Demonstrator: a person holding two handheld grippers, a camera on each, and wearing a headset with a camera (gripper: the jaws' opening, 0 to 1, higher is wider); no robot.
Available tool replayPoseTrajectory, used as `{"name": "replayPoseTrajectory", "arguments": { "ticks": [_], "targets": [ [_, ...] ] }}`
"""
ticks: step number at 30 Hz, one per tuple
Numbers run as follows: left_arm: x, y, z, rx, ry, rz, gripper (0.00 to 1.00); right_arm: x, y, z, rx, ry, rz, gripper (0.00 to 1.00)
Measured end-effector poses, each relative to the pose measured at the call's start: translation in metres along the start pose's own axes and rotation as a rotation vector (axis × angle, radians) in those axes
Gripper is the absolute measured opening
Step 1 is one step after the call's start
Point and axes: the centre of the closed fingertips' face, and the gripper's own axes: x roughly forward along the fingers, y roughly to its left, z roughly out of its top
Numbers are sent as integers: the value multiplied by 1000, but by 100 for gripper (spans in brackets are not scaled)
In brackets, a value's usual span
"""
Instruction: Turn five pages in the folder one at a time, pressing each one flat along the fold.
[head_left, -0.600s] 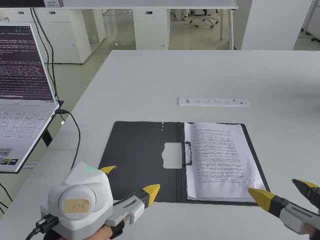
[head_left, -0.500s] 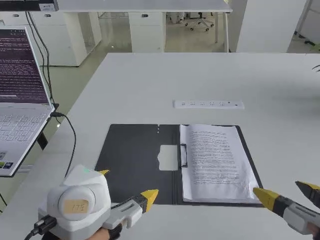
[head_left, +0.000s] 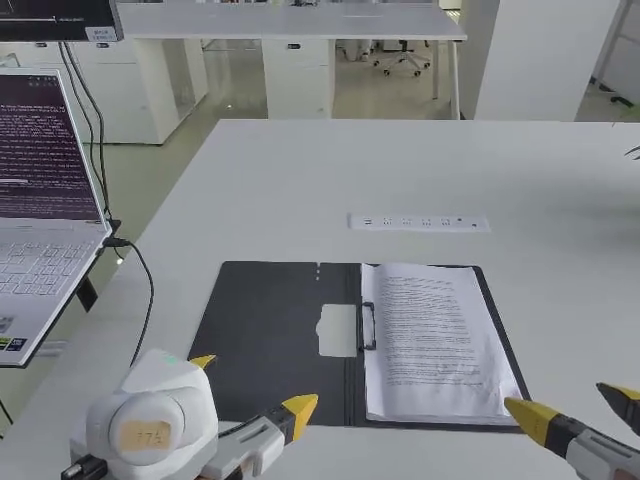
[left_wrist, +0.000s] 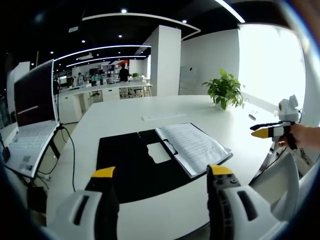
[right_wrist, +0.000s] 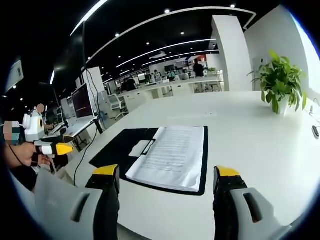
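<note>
Lying flat: matte black folder (head_left: 265, 340), white printed sheets (head_left: 435, 340) | left tongs (left_wrist: 161, 171), right tongs (right_wrist: 166, 171) spread, empty

Folder (head_left: 270, 335), ahead of the left gripper (head_left: 252, 383) fingers: black cover, matt and smooth. Whether it is plastic or coated board cannot be told.
Pages (head_left: 435, 335), ahead of the right gripper (head_left: 565, 400) fingers: white printed paper, matt.
Both grippers: smooth white plastic bodies. The fingertips (head_left: 300, 405) are yellow with a dull finish.
Table (head_left: 300, 180) under the fingers: white, smooth, faint sheen.
Power strip (head_left: 420, 222) beyond the folder: white plastic.
</note>
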Motion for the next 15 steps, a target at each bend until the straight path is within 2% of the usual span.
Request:
{"name": "replayPoseTrajectory", "arguments": {
  "ticks": [4, 15],
  "targets": [
    [-1, 1, 1, -7, -7, 1, 74, -1, 0, 1, 5, -9, 2, 79],
    [-4, 2, 0, -11, -10, 4, 75, -2, 7, 1, -11, -7, 8, 77]
  ]
}}
